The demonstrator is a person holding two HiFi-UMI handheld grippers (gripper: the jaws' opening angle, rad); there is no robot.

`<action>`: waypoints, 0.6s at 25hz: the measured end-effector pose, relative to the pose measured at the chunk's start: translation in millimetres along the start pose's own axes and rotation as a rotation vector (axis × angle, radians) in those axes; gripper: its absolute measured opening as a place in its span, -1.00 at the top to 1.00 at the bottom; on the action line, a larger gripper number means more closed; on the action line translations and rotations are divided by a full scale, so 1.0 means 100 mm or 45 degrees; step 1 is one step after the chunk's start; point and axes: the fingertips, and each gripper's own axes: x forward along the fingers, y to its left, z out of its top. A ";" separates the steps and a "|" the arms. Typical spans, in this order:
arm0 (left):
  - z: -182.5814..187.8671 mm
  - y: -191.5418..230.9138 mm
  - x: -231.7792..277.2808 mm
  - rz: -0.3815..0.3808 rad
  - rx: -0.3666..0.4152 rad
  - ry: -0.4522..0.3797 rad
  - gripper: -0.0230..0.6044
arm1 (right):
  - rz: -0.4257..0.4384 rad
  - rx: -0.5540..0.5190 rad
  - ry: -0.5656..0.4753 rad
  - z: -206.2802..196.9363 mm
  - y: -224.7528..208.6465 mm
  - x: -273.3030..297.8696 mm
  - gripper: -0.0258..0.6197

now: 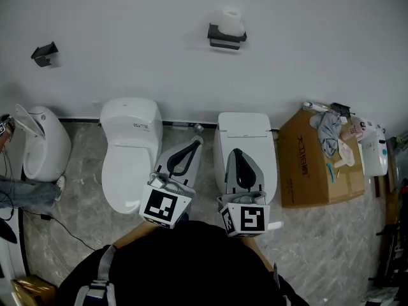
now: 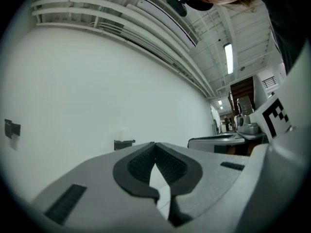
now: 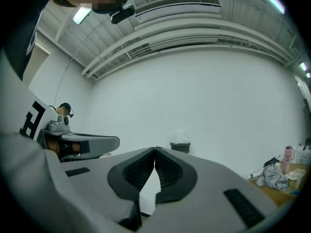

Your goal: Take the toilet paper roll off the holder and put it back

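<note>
At lower left, the grey left hand-held gripper (image 1: 196, 143) is pressed together on nothing, and the grey right hand-held gripper (image 1: 237, 152) likewise; I judge this the approach. Next, jaws must spread around the white toilet paper roll (image 1: 233, 21), well ahead on the black wall holder (image 1: 224, 38), standing on end, long axis upright.

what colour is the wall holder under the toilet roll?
Black wall-mounted holder, carrying the white toilet paper roll. Shows best in the head view.

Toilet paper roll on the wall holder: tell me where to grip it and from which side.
Grip the toilet paper roll across its curved sides, coming from the front: it seems to stand upright on the holder, with the wall behind it.
</note>
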 end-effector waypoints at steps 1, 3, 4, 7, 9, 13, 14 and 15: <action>-0.01 0.06 0.05 -0.006 0.001 0.001 0.91 | -0.008 0.001 0.003 -0.02 -0.01 0.07 0.85; -0.02 0.16 0.16 -0.021 0.001 0.001 0.91 | -0.034 0.000 0.004 -0.03 -0.04 0.20 0.85; -0.03 0.20 0.20 -0.030 0.002 0.000 0.91 | -0.046 0.000 0.003 -0.04 -0.06 0.26 0.85; -0.05 0.30 0.33 -0.055 0.006 -0.003 0.91 | -0.068 -0.002 0.005 -0.09 -0.10 0.41 0.85; -0.07 0.36 0.41 -0.070 0.008 -0.002 0.91 | -0.083 0.007 0.005 -0.12 -0.12 0.51 0.85; -0.10 0.45 0.50 -0.092 0.004 -0.005 0.91 | -0.108 0.005 -0.005 -0.13 -0.15 0.64 0.85; -0.10 0.48 0.51 -0.095 0.004 -0.008 0.91 | -0.111 0.004 -0.007 -0.14 -0.14 0.66 0.85; -0.11 0.49 0.52 -0.098 0.004 -0.008 0.91 | -0.114 0.007 -0.005 -0.16 -0.14 0.68 0.85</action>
